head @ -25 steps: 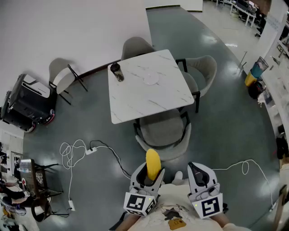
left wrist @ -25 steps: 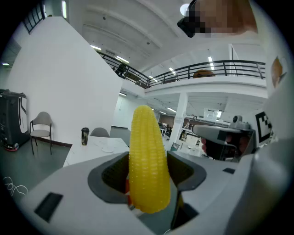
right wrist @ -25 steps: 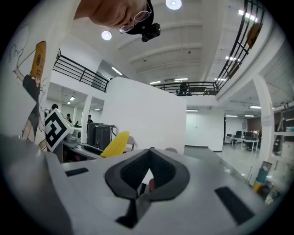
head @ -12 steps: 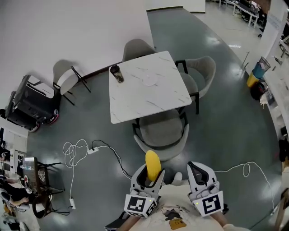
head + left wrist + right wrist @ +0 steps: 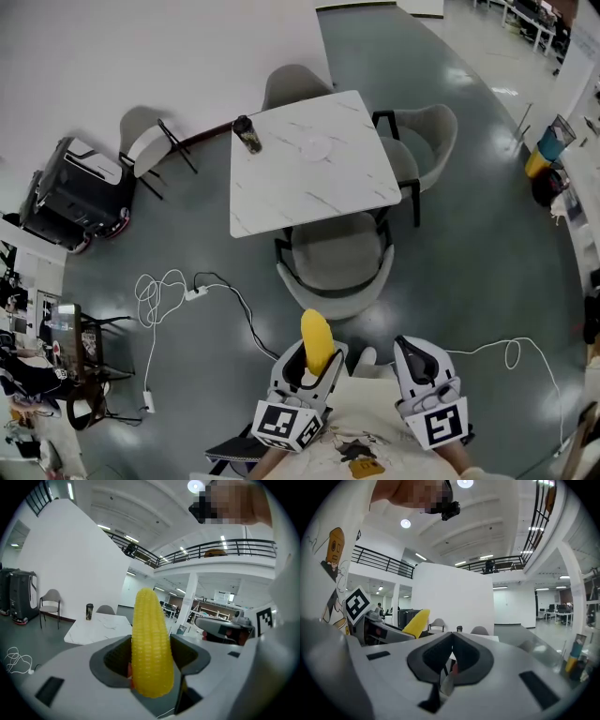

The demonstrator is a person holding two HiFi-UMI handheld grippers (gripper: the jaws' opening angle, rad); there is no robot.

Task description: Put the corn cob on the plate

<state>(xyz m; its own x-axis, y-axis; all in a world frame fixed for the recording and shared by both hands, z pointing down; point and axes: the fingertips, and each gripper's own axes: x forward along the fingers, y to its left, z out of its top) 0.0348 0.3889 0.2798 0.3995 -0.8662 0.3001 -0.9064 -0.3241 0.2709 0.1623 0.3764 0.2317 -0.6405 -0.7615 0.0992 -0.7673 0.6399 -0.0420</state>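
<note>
Grey polished floor fills most of the head view, with a white marbled tabletop (image 5: 309, 192) standing far ahead of me.

The left tongs (image 5: 314, 364) are clamped on the corn cob (image 5: 317, 339). In the left gripper view both dark pads press against its lower half from either side, and its blunt butt sits down in the throat. The cob's long axis runs along the tongs, so its tapered tip sticks out past them and points forward toward the tabletop. The right tongs (image 5: 419, 362) have their jaws pressed together with nothing between them, and I judge them idle for this job. Both pairs are held low and close to my torso, side by side, with their marker cubes toward me and their noses aimed forward.

Further out, bare floor comes first, then a grey chair (image 5: 335, 267) tucked against the near edge of the tabletop. The plate (image 5: 317, 146) is a faint pale disc lying past the middle of the tabletop, toward its far edge. A dark cup (image 5: 247, 134) stands at the far left corner, apart from the plate.

The plate is therefore straight ahead of the cob and well apart from it, beyond the chair, and the cob is already in the left hand. As I read it, the carry is only starting. I must walk up to the tabletop, reach over the chair, and tip the cob flat before opening the tongs.
</note>
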